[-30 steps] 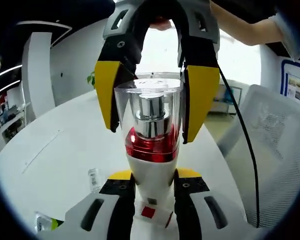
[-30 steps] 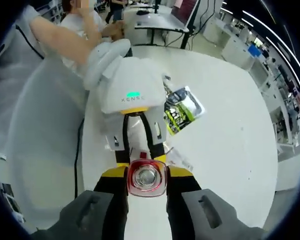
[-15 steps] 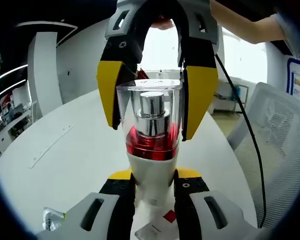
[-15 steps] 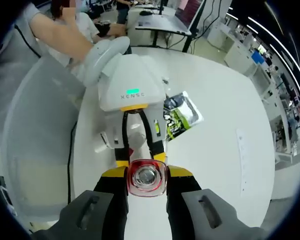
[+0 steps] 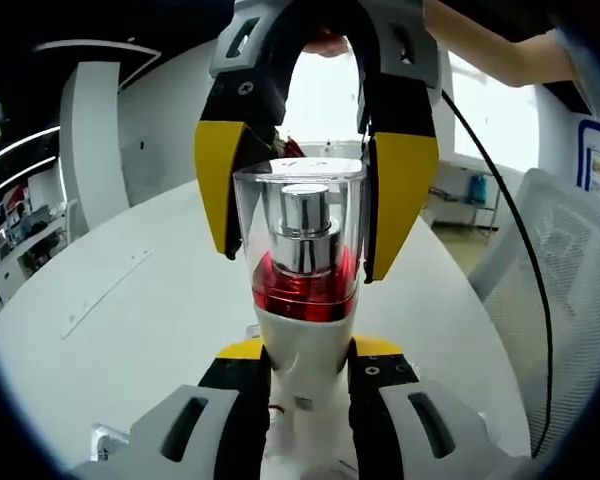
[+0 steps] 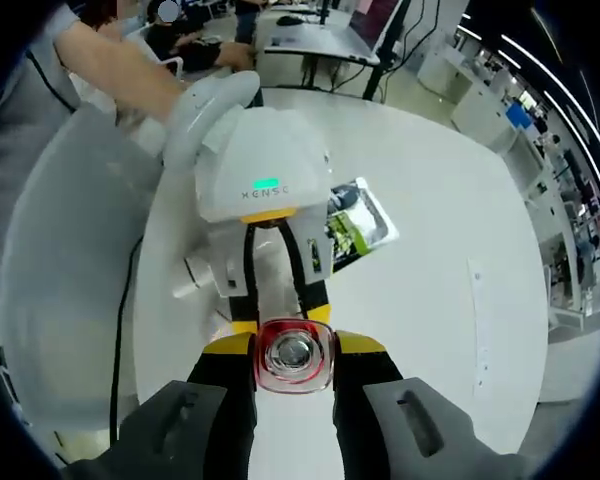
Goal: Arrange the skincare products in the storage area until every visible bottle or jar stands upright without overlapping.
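Observation:
A skincare bottle with a white body (image 5: 305, 335), a red collar and a silver pump under a clear cap (image 5: 300, 195) is held up above the white table. My left gripper (image 5: 308, 355) is shut on the white body from below. My right gripper (image 5: 300, 215) comes down from above, its yellow pads pressed on both sides of the clear cap. In the right gripper view I look straight down on the cap (image 6: 293, 355), clamped in the right gripper (image 6: 293, 345). The left gripper (image 6: 280, 318) lies beyond it, and its white housing hides most of the bottle.
The round white table (image 6: 430, 270) carries a green-and-black sachet (image 6: 355, 225) and a small white box (image 6: 195, 275). A mesh chair (image 5: 570, 300) stands to the right, and a black cable (image 5: 510, 260) hangs in front of it. A person's arm (image 6: 110, 60) reaches in.
Both grippers keep the same hold on the bottle. Only the background has shifted a little as the hands moved.

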Motion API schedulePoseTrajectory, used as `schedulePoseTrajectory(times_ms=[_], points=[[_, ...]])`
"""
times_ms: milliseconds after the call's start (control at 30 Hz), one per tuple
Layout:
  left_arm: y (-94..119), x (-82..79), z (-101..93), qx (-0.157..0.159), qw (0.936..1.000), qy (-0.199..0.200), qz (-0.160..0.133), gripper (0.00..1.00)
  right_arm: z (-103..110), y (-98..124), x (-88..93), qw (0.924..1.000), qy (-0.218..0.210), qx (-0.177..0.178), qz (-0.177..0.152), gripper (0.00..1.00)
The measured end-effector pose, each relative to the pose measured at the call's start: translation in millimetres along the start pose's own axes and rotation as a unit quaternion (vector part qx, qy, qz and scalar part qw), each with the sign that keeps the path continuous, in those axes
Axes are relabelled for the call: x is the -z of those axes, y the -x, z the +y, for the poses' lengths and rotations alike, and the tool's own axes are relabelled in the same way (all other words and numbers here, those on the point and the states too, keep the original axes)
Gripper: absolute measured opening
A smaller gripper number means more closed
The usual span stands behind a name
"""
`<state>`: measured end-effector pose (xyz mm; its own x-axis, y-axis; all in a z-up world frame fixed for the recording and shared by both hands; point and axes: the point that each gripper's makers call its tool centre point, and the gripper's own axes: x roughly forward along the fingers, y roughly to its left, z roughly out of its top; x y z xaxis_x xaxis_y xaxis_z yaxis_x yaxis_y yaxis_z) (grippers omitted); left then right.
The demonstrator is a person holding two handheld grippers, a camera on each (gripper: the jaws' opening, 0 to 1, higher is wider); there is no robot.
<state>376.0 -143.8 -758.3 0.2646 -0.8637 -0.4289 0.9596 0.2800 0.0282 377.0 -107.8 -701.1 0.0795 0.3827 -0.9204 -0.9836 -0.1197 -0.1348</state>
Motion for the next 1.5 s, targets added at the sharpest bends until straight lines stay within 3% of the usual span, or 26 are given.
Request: schedulePoseTrajectory(times_ms=[467,1133,1233,1500], points=[[-15,-6.4,9.8,-0.004,1.0,0.005,-0.004,0.26,-15,2,12.4,0.9999,0.007,-0.011,0.003,0.29],[-16,-8.3,10.0,-0.007,0.9998,-0.001,-0.019,0.28,-10,3,15.2,0.9989,0.033,-0.026,0.02,0.3],[-12,-16.0,13.2,-0.008,0.9993,0.002,-0.037,0.3,-11,3,14.8,0.999,0.034,-0.023,0.019,0.3],[-9,-10.8,10.7,-0.006,0.9996,-0.012,-0.022,0.34,-11,6,12.3,0.9993,0.028,-0.02,0.012,0.34]])
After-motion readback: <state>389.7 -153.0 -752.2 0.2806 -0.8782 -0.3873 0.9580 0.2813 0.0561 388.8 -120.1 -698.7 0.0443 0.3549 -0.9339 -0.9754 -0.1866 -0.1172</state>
